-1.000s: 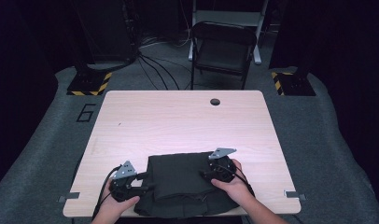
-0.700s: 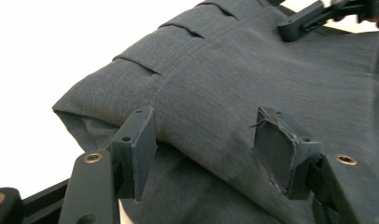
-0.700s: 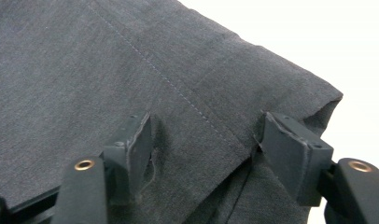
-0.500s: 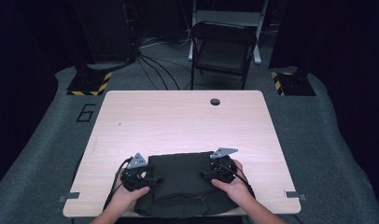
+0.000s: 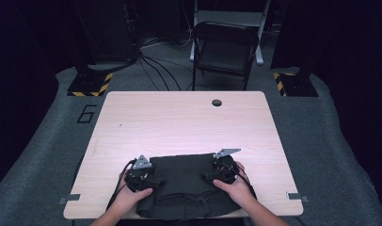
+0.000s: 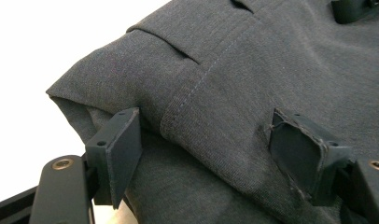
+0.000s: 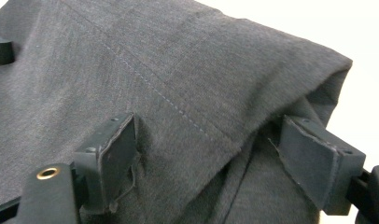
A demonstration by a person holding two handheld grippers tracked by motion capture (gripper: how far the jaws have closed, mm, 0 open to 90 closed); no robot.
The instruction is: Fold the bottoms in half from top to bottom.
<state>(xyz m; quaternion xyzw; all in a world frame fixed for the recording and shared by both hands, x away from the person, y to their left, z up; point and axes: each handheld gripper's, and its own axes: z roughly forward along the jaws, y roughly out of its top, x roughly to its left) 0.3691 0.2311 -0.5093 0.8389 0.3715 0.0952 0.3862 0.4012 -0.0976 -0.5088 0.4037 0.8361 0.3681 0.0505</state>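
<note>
A dark grey folded garment [image 5: 184,183] lies at the table's near edge. My left gripper [image 5: 150,181] rests at its left side and my right gripper [image 5: 211,177] at its right side, each held by a hand. In the left gripper view the left gripper [image 6: 206,121] stands wide over a stitched fold of the garment [image 6: 234,84]; its jaws have just been opening and the pads do not pinch the cloth. In the right gripper view the right gripper [image 7: 208,123] straddles a folded hem of the garment [image 7: 187,70], its jaws also just opened.
The light wooden table [image 5: 179,122] has a cable hole [image 5: 216,102] near its far edge. A black folding chair [image 5: 224,47] and cables stand on the floor behind it. Metal brackets [image 5: 295,195] sit at the near corners.
My left gripper has moved right, onto the garment's left edge, and the cloth there now lies folded in. The right hand has stayed in place.
</note>
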